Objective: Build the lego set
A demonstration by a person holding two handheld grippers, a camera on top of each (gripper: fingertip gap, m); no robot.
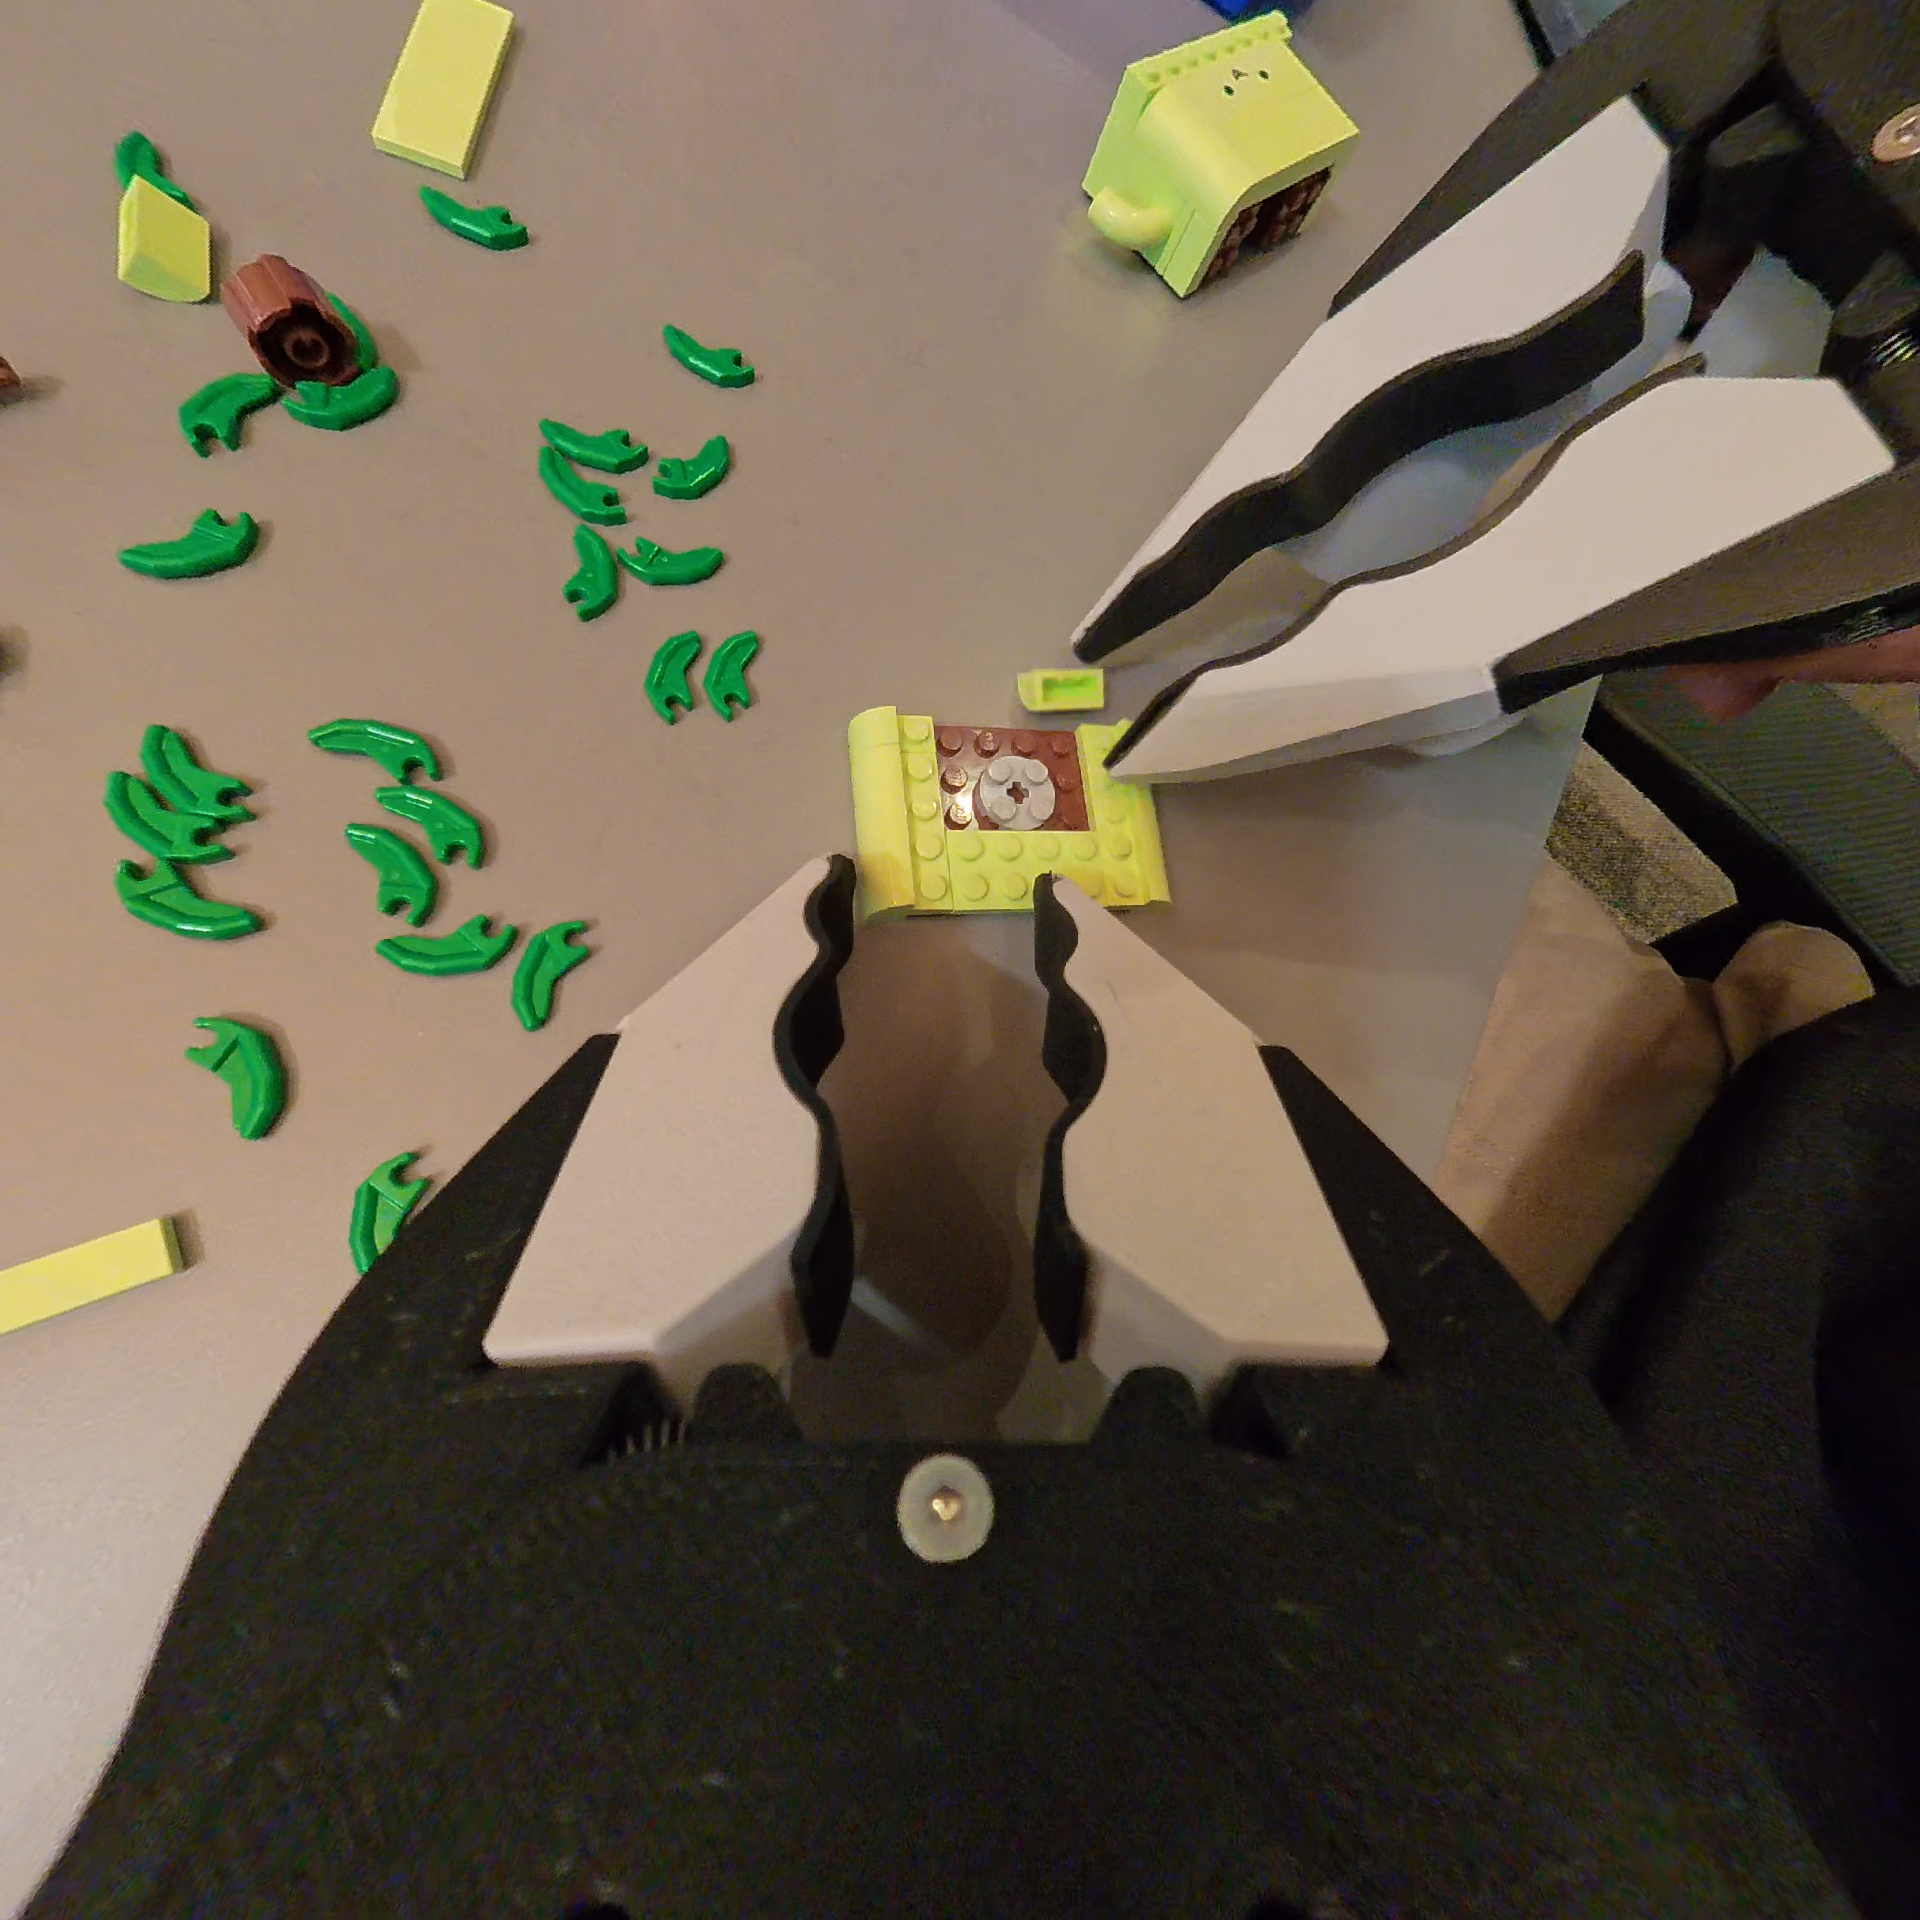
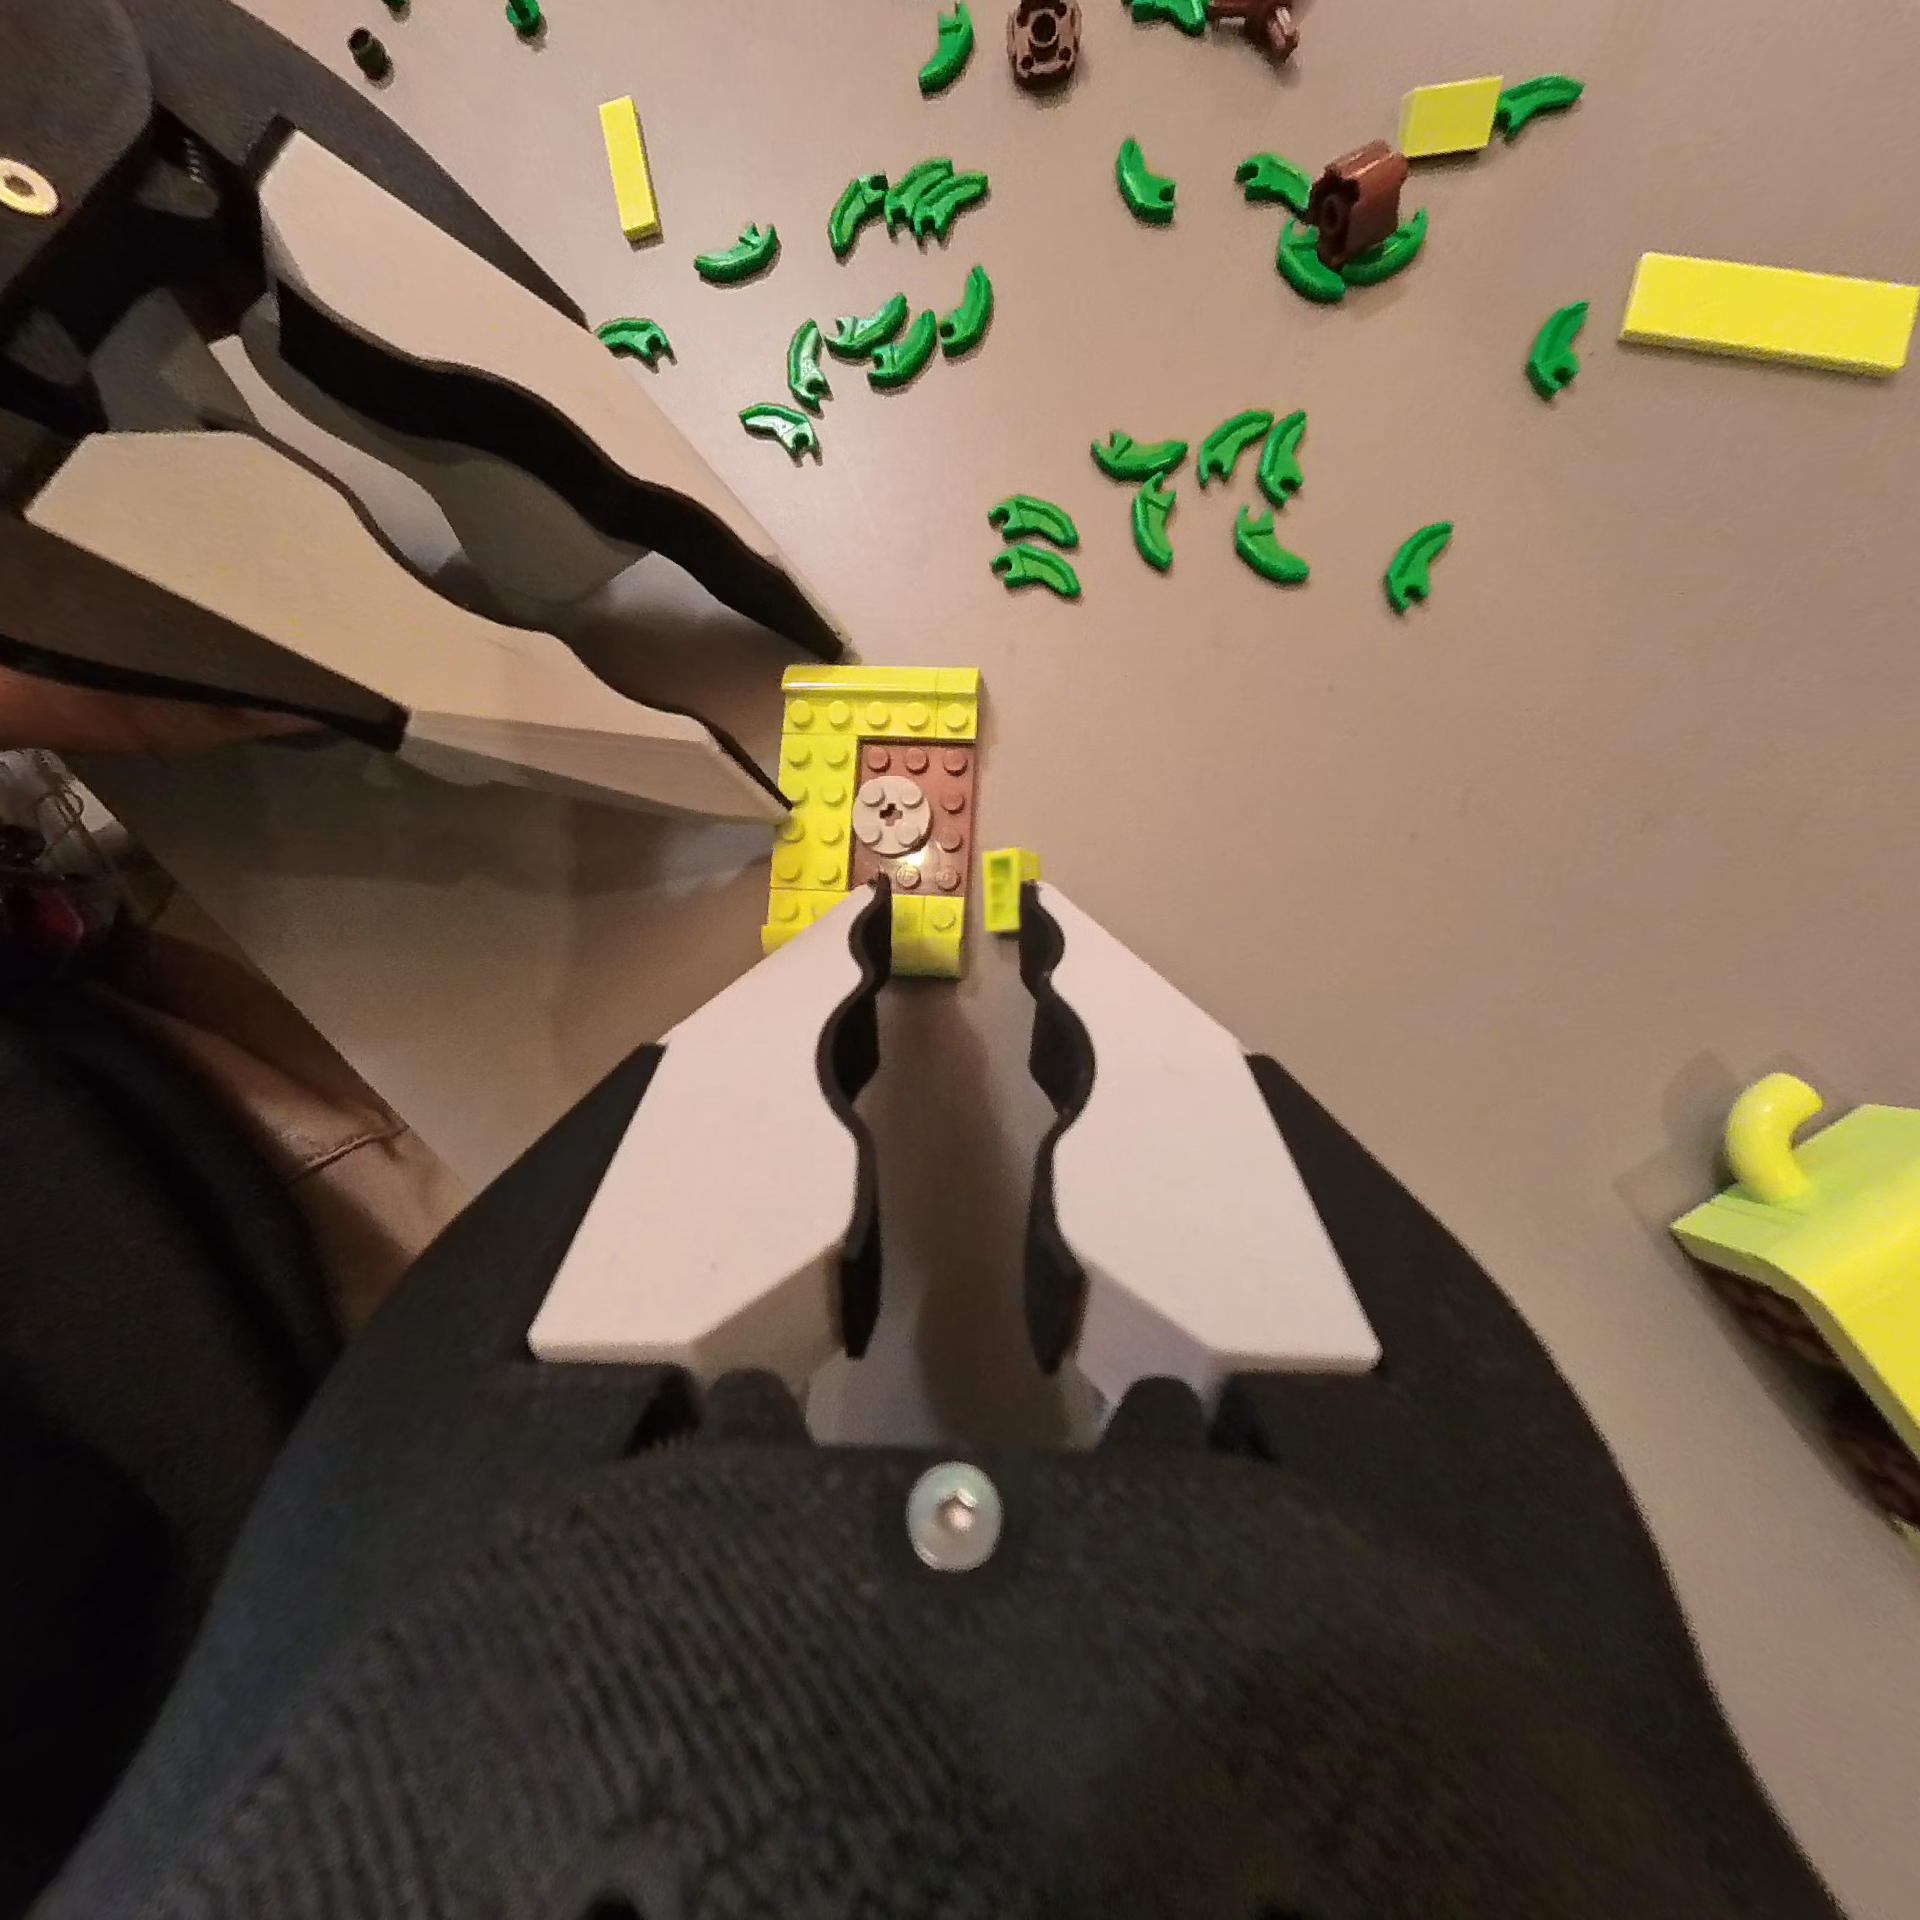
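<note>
A lime plate assembly (image 1: 1039, 868) with a brown studded centre and a grey round piece (image 1: 1013, 795) lies flat near the table's edge. It also shows in the right wrist view (image 2: 831, 748). My left gripper (image 1: 940, 883) is open and empty, its tips at the assembly's near edge. My right gripper (image 2: 956, 888) is open. One of its tips is over the assembly's end, and a small lime piece (image 2: 1010, 888) lies on the table between its tips. In the left wrist view the right gripper (image 1: 1096, 707) comes in from the right around that small piece (image 1: 1060, 689).
Several green leaf pieces (image 1: 634, 499) are scattered over the grey table. A brown round piece (image 1: 296, 322), lime tiles (image 1: 445, 83) and a lime strip (image 1: 88, 1273) lie farther off. A lime cube build (image 1: 1226, 145) stands apart. The table edge (image 1: 1507, 935) and a person's lap are close.
</note>
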